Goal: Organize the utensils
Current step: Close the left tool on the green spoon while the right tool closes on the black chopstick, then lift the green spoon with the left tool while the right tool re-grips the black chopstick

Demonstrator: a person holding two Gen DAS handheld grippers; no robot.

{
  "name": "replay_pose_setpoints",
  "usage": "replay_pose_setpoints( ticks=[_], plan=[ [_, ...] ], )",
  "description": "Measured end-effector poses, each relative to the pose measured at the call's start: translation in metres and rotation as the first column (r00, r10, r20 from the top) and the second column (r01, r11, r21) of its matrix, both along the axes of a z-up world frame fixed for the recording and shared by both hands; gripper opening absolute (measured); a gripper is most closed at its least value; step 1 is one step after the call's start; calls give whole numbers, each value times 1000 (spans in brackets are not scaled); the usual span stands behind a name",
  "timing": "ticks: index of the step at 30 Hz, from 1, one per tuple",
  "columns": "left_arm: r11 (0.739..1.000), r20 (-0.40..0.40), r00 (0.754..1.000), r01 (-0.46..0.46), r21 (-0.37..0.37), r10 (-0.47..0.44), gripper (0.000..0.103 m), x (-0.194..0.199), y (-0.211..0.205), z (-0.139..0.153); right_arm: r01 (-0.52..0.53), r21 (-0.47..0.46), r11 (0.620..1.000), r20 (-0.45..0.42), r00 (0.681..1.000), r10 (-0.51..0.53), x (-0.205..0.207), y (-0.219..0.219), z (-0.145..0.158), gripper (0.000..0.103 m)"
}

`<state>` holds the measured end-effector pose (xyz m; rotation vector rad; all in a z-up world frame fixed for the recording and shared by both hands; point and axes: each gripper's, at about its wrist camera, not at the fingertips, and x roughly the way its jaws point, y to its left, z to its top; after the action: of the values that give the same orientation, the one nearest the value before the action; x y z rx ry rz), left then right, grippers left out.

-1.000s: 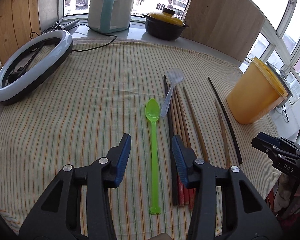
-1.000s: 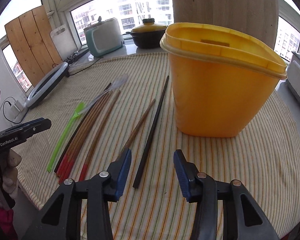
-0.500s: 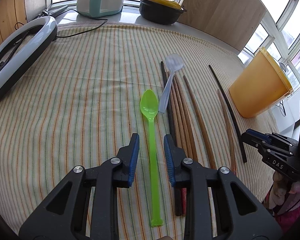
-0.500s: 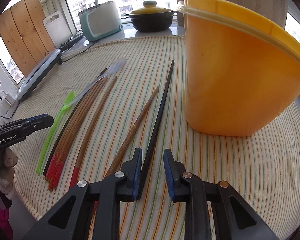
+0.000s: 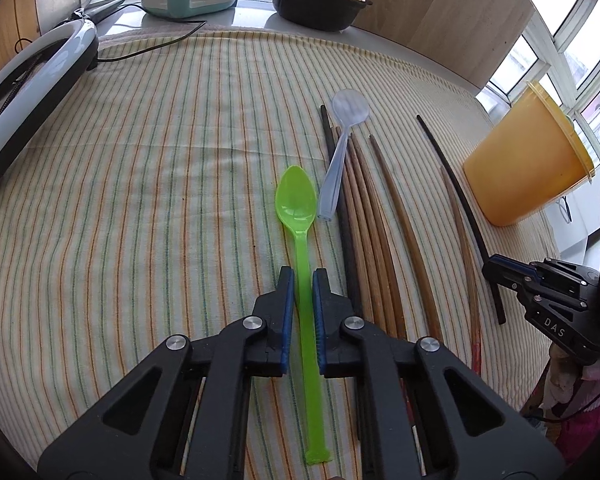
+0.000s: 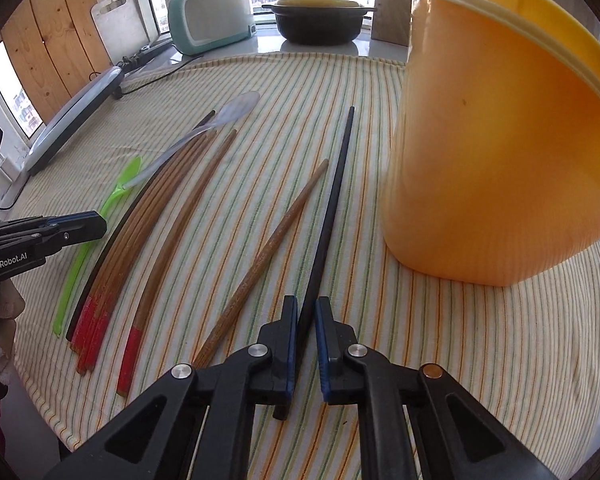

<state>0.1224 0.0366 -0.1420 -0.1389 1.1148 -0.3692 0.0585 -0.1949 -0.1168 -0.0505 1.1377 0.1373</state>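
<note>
Closing both sets of jaws just now: my left gripper [image 5: 303, 280] has pinched the green spoon [image 5: 300, 232] by its handle, and my right gripper [image 6: 306, 308] has clamped the black chopstick [image 6: 328, 208] near its butt end. Both utensils lie flat on the striped cloth [image 5: 140, 200], not lifted yet, so I reckon 2 pickups are set. Orange bin [image 6: 500, 140] stands upright just right of the chopstick; can't see inside, contents unknown. Clear spoon [image 5: 340, 152] & other chopsticks [image 6: 160, 216] wait betw. the grippers.
</note>
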Motion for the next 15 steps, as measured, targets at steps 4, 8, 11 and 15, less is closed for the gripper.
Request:
replay_pose_setpoints(
  ticks=[4, 8, 11, 15],
  plan=[
    [1000, 11, 1000, 3, 12, -3, 6, 2, -1, -1, 5, 26, 1000, -13, 1000, -4, -10, -6, 0, 5],
    [1000, 12, 1000, -1, 11, 1, 5, 3, -1, -2, 5, 58, 998, -33, 999, -3, -23, -9, 1, 5],
    [1000, 15, 1000, -3, 12, 3, 5, 2, -1, -2, 1, 99, 995, -58, 998, 5, -33, -11, 2, 5],
    [1000, 17, 1000, -2, 13, 2, 5, 1, -1, -2, -45, 64, 997, -67, 997, 49, -41, -3, 3, 6]
  ],
)
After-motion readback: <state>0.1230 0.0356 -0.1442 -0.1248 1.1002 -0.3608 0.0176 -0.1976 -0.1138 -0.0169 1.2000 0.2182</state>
